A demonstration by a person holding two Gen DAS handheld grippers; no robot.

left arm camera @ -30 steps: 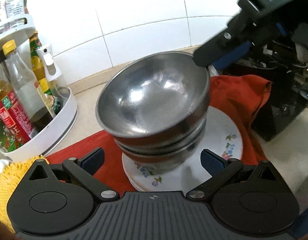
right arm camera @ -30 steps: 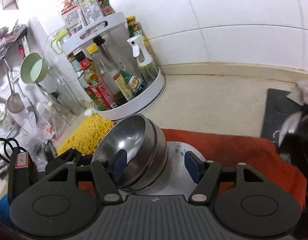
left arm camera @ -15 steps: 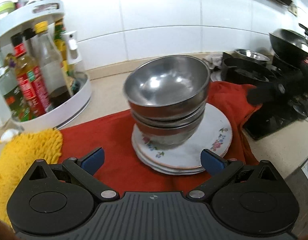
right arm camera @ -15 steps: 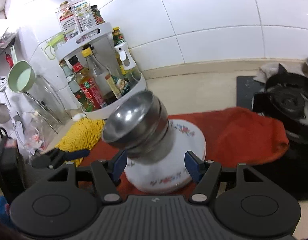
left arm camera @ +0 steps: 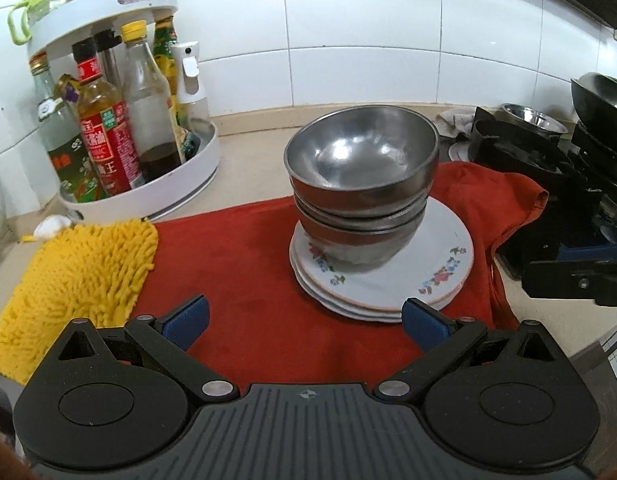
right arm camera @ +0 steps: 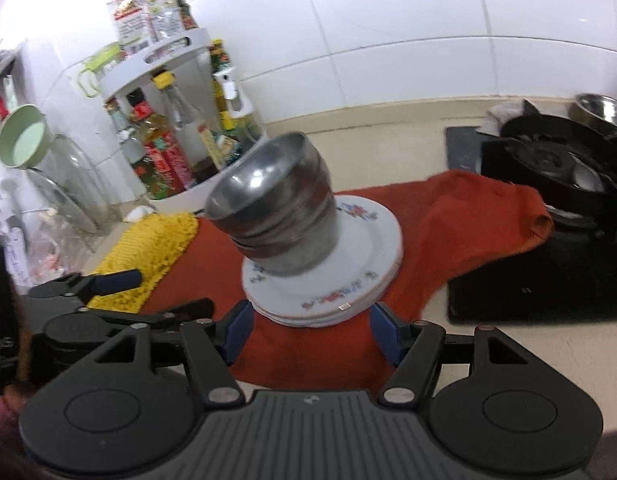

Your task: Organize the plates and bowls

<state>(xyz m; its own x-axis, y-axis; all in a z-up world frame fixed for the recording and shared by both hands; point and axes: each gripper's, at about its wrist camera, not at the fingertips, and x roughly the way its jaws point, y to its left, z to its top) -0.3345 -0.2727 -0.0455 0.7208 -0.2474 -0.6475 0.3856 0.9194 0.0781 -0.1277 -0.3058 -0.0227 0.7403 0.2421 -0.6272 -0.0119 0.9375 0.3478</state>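
The bench [left arm camera: 248,160] runs along a white tiled wall, with a gas stove [right arm camera: 548,216] at its right end and a white two-tier condiment rack [left arm camera: 120,196] full of bottles at its left back. A red cloth [left arm camera: 248,264] covers the front middle of the bench, a yellow chenille mat [left arm camera: 76,272] lying on its left edge.

On the cloth, near the front edge, sits a stack of floral plates [left arm camera: 428,264], and nested on it a stack of steel bowls [left arm camera: 360,184], the bowls off-centre toward the plates' left side. Everything the task names looks gathered into this one pile, so the step in hand reads as backing off from a finished stack, or checking it.

The left gripper [left arm camera: 304,322] hangs in front of the plates with jaws apart and nothing between them. The right gripper [right arm camera: 310,330] does the same from the right front, jaws apart and empty, the plate rim just beyond its pads.

To do this well, draw both grippers away level and clear of the plate rim. If the bowls need centring, nudge low on the bottom bowl, not the top rim, since smooth steel on glazed china should slide readily.
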